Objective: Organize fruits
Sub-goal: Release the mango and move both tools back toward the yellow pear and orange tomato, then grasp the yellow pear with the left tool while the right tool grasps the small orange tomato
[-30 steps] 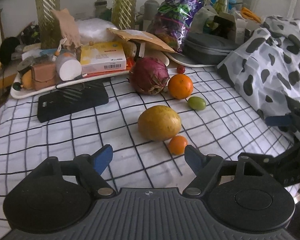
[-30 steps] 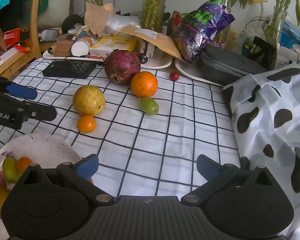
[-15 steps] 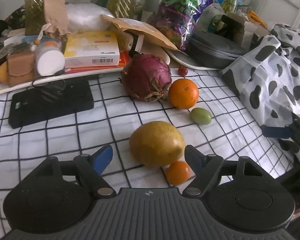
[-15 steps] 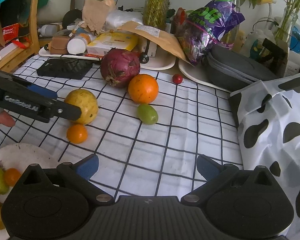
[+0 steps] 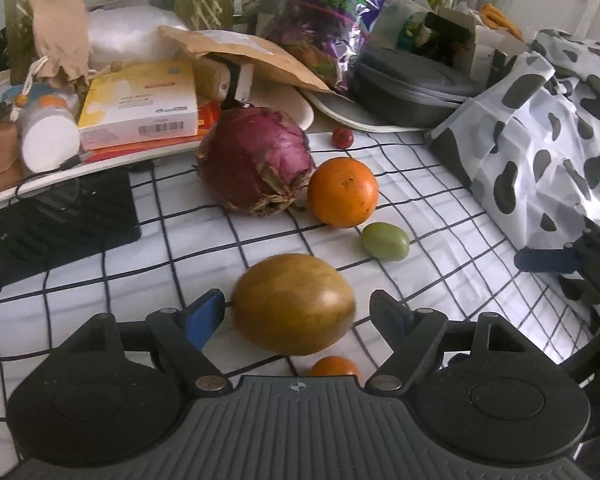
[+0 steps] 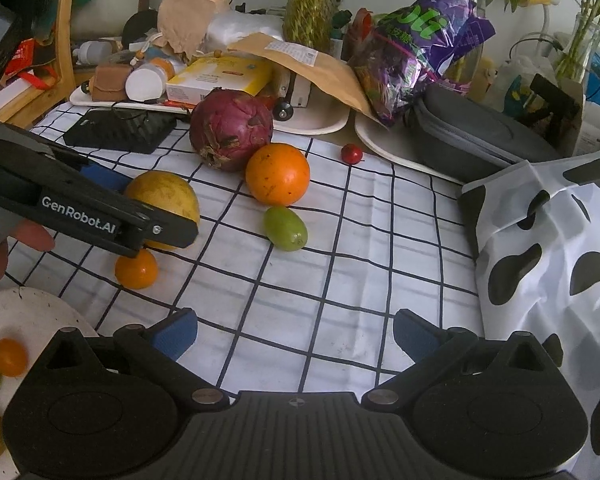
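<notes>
Our left tool gapes around the yellow fruit; we centre it, avoiding the small orange at six o'clock. Right tool open, empty.

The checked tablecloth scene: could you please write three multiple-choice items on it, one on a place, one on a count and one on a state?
1. Where does the small green fruit lie?
A. Beside the large orange on the checked tablecloth
B. On the plate
C. Inside the grey case

2. How many fruits lie loose on the cloth in the right wrist view?
A. Three
B. Six
C. Nine

3. How do the left gripper jaws stand?
A. Shut on the small orange
B. Open around the yellow fruit
C. Shut, holding nothing

Answers:
1. A, it lies just beside the orange.
2. B, six can be counted.
3. B, gaps show on both sides of the fruit.
</notes>
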Demonstrator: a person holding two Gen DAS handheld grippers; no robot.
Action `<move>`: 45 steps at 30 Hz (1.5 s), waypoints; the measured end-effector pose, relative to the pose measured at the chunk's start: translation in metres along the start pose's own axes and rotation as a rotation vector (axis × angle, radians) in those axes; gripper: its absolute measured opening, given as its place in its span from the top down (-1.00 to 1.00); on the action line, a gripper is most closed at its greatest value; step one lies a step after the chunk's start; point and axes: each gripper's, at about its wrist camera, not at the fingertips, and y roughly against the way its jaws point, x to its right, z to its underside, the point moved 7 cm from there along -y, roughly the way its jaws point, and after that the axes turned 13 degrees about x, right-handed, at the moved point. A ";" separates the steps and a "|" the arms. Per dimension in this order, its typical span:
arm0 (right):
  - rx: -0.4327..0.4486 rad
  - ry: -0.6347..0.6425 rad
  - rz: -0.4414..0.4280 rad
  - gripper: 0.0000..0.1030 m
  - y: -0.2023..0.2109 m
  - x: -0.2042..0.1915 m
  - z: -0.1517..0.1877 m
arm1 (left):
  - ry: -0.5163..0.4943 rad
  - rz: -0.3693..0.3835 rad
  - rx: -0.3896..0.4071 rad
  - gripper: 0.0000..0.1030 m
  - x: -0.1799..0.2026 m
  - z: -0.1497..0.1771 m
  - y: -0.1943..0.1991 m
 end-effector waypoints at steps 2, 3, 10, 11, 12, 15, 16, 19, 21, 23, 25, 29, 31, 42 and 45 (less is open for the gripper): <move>-0.002 0.002 0.001 -1.00 0.000 0.000 0.000 | -0.017 -0.008 0.002 -0.53 0.004 0.000 -0.001; -0.003 0.003 0.001 -1.00 -0.001 0.000 0.000 | -0.027 -0.010 0.006 -0.54 0.005 0.000 -0.001; -0.009 0.007 0.002 -1.00 -0.001 -0.001 0.002 | -0.097 -0.089 0.006 -0.53 0.007 0.003 -0.005; -0.009 0.007 0.002 -1.00 -0.001 -0.001 0.002 | -0.123 -0.111 0.015 -0.53 0.007 0.002 -0.005; -0.009 0.007 0.000 -1.00 -0.001 -0.002 0.002 | -0.143 -0.126 0.022 -0.53 0.007 0.001 -0.004; -0.011 0.012 -0.005 -1.00 -0.002 -0.003 0.002 | -0.158 -0.137 0.034 -0.51 0.006 0.000 -0.002; -0.013 0.014 -0.004 -1.00 -0.003 -0.004 0.002 | -0.159 -0.134 0.036 -0.49 0.005 0.000 -0.002; -0.016 0.016 -0.006 -1.00 -0.004 -0.005 0.002 | -0.140 -0.096 0.041 -0.23 0.003 0.001 0.000; -0.014 0.017 -0.006 -1.00 -0.004 -0.005 0.002 | -0.127 -0.086 0.037 -0.23 0.002 0.001 0.001; -0.010 0.017 -0.006 -1.00 -0.003 -0.006 0.001 | -0.113 -0.073 0.037 -0.21 0.001 0.001 0.002; -0.005 0.019 -0.006 -1.00 -0.004 -0.008 0.001 | -0.108 -0.065 0.034 -0.21 0.000 0.001 0.004; 0.020 0.017 -0.012 -1.00 -0.002 -0.012 -0.003 | -0.111 -0.057 0.050 -0.20 -0.004 -0.001 0.011; 0.036 0.011 -0.021 -1.00 -0.001 -0.014 -0.006 | -0.109 -0.056 0.069 -0.20 -0.006 -0.004 0.017; 0.065 -0.065 -0.170 -0.75 -0.002 -0.044 -0.016 | -0.055 -0.098 0.132 -0.19 -0.040 -0.020 0.047; 0.047 -0.070 -0.201 -0.62 -0.009 -0.052 -0.017 | -0.045 -0.113 0.134 -0.19 -0.050 -0.020 0.052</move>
